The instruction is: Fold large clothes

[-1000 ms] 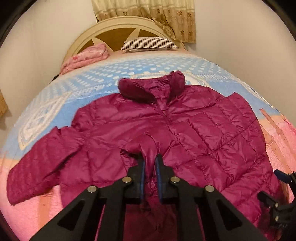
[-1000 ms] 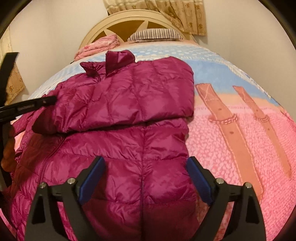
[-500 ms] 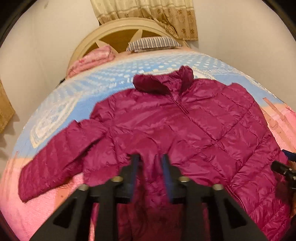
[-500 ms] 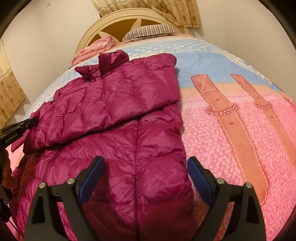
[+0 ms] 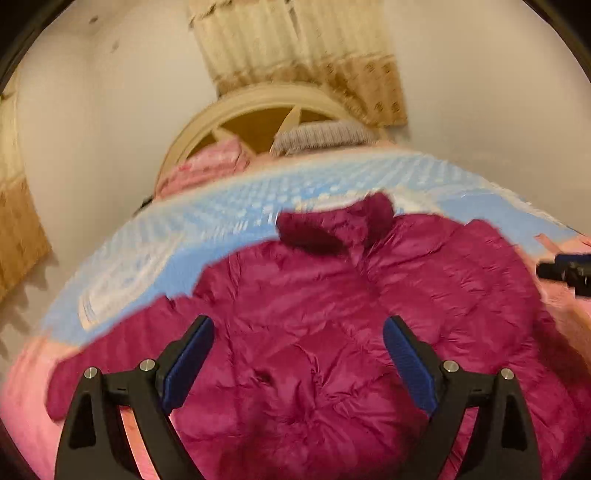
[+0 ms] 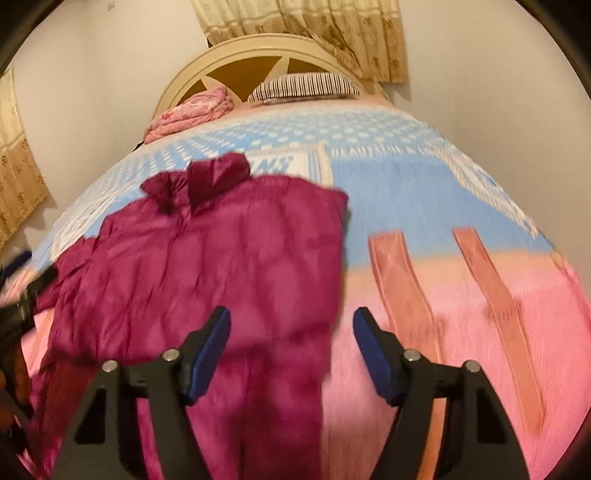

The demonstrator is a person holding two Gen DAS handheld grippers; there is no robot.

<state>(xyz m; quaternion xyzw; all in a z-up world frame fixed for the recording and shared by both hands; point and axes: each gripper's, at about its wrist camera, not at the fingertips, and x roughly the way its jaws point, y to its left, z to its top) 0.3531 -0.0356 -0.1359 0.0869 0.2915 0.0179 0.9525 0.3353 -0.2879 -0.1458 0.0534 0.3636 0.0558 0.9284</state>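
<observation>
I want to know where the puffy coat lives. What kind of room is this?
Most likely a bedroom. The magenta jacket lies on a bed with a pink and blue blanket, a striped pillow by the round headboard, and curtains.

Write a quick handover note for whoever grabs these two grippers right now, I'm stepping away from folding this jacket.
Left gripper: open, holding nothing, above the front of the magenta quilted puffer jacket.
Right gripper: open, holding nothing, over the jacket's right edge.
Jacket: lies on the pink and blue patterned bedspread, collar toward the cream headboard.
Done: one sleeve lies folded across the body; the jacket's right edge is straight.
Left: the other sleeve lies spread out to the left; probably fold it in, then fold the body. Frames are blurred, so check the creases.
</observation>
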